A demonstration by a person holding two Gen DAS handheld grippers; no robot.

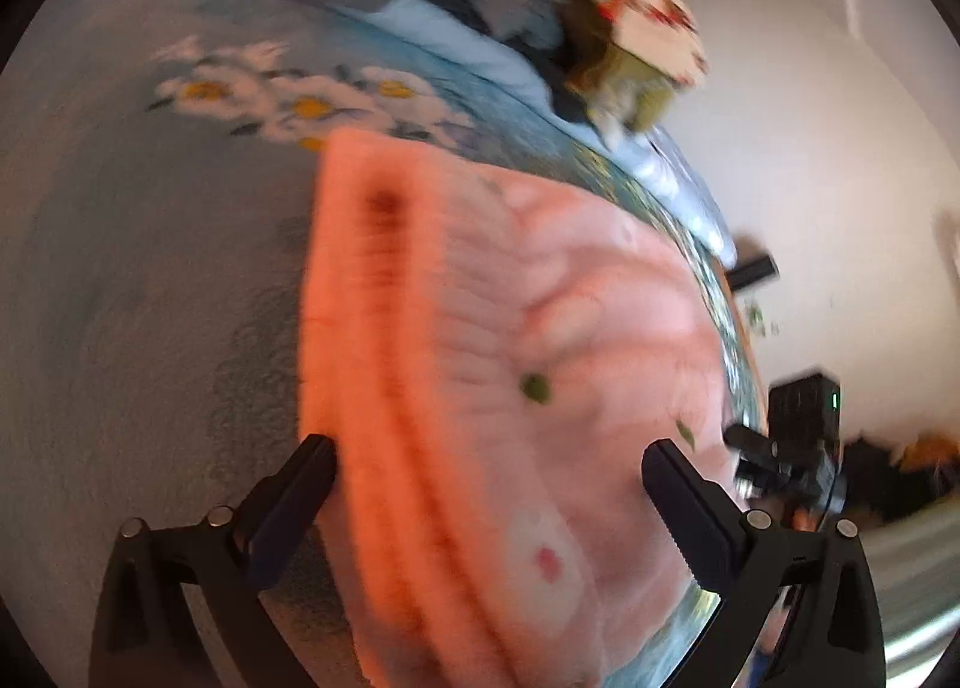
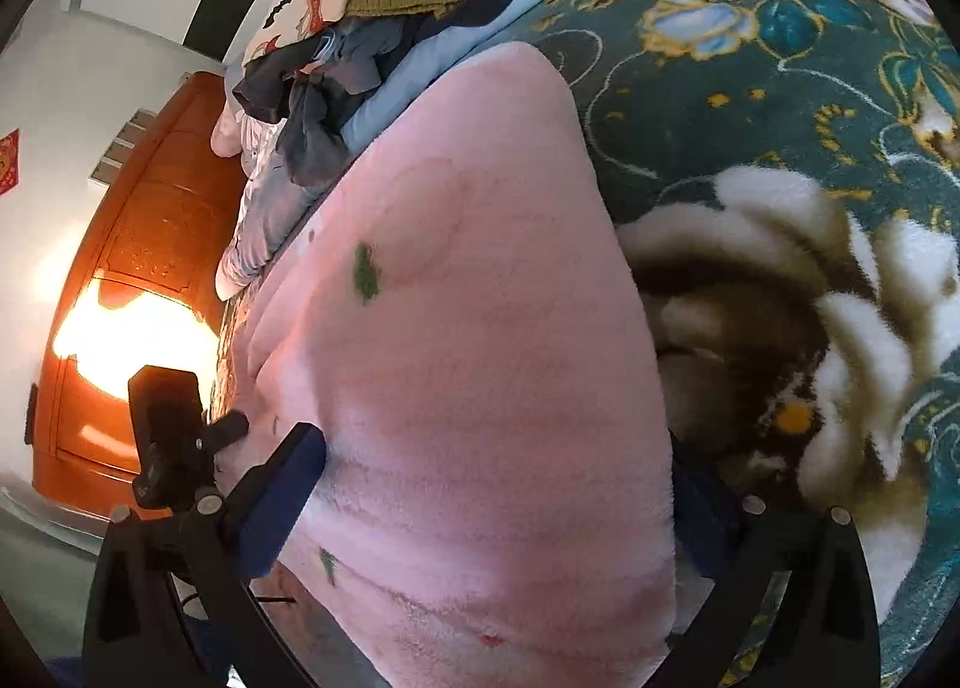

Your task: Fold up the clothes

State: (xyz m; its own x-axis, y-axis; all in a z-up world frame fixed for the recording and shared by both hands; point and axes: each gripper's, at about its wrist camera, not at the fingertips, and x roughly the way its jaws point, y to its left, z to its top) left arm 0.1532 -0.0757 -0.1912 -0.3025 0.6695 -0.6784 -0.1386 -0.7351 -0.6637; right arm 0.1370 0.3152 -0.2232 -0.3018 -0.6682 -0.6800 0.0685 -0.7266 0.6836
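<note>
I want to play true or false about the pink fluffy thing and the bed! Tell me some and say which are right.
1. The pink garment lies on a flowery blanket. True.
2. The garment has small green marks on it. True.
3. The left tool is clamped shut. False: its fingers stand wide apart, with the garment between them.
4. The pile of clothes sits on the floor. False: it is up on the bed, beyond the garment.
5. The cabinet beside the bed is blue. False: it is orange-brown wood.
</note>
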